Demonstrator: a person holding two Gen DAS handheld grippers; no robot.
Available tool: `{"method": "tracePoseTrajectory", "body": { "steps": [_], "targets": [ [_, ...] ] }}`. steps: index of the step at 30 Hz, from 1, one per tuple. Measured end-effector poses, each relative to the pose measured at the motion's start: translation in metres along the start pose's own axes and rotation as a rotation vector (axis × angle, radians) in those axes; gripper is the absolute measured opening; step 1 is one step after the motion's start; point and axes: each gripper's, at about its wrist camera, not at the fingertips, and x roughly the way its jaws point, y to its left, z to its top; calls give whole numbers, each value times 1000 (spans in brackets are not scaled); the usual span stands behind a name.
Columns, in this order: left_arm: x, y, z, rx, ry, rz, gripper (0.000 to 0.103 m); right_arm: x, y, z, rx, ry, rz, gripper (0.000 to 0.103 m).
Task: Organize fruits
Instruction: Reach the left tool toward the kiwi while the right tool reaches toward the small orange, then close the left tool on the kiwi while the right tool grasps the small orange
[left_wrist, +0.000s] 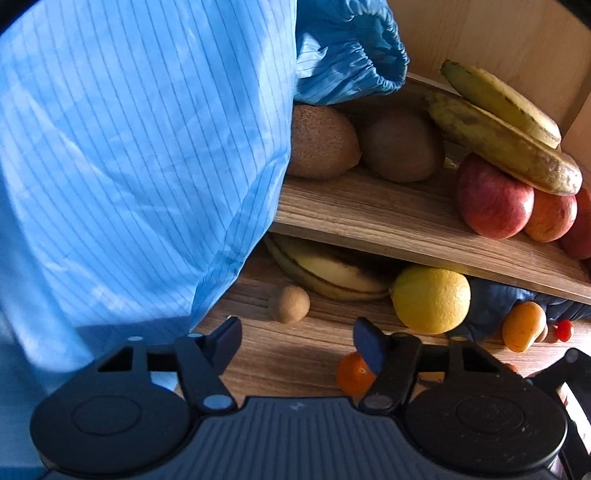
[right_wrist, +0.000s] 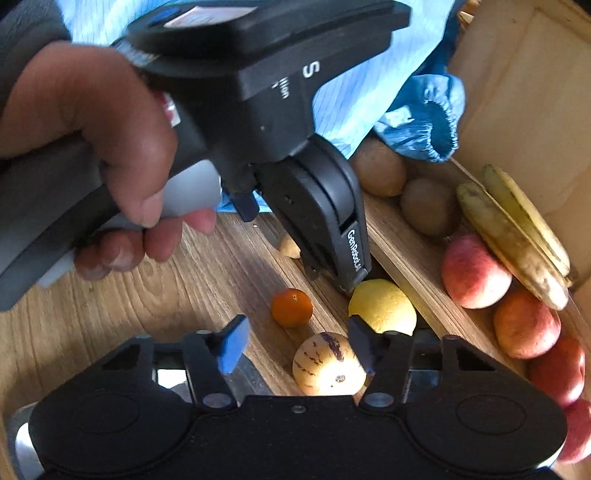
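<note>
Two grippers, jaws spread, empty: my right gripper (right_wrist: 299, 345) has a pale purple-streaked round fruit (right_wrist: 328, 364) against its right finger; my left gripper (left_wrist: 297, 341) hangs short of a yellow lemon (left_wrist: 431, 300).

Upper wooden shelf (left_wrist: 369, 214): two kiwis (left_wrist: 321, 142), red apples (left_wrist: 493, 197) at right, two bananas (left_wrist: 498, 140) resting across the apples. Table (left_wrist: 288, 354) below: banana peel (left_wrist: 328, 271) under the shelf edge, lemon (left_wrist: 430, 299), small brown round fruit (left_wrist: 289, 303), orange mandarin (left_wrist: 352, 373) behind one fingertip. Left gripper (left_wrist: 297, 343): jaws apart, empty. Blue striped sleeve (left_wrist: 129, 166) fills the left side
</note>
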Motion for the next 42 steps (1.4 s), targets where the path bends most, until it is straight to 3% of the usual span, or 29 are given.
{"method": "tracePoseTrajectory", "body": {
  "steps": [6,10,17,30,42],
  "targets": [
    [10,5,2,-16,12,-9,53,20,-4,11,-18,31,9,50],
    [18,8,1,-18,17,-12,50,31,-6,15,-53,51,13,43],
    [33,17,6,-38,22,-1,50,49,-12,19,-34,100,66,43],
    [51,13,14,-32,16,-19,30,68,-23,19,61,136,119,37],
    [44,12,-2,-19,3,-31,29,58,-24,14,101,104,112,33]
  ]
}}
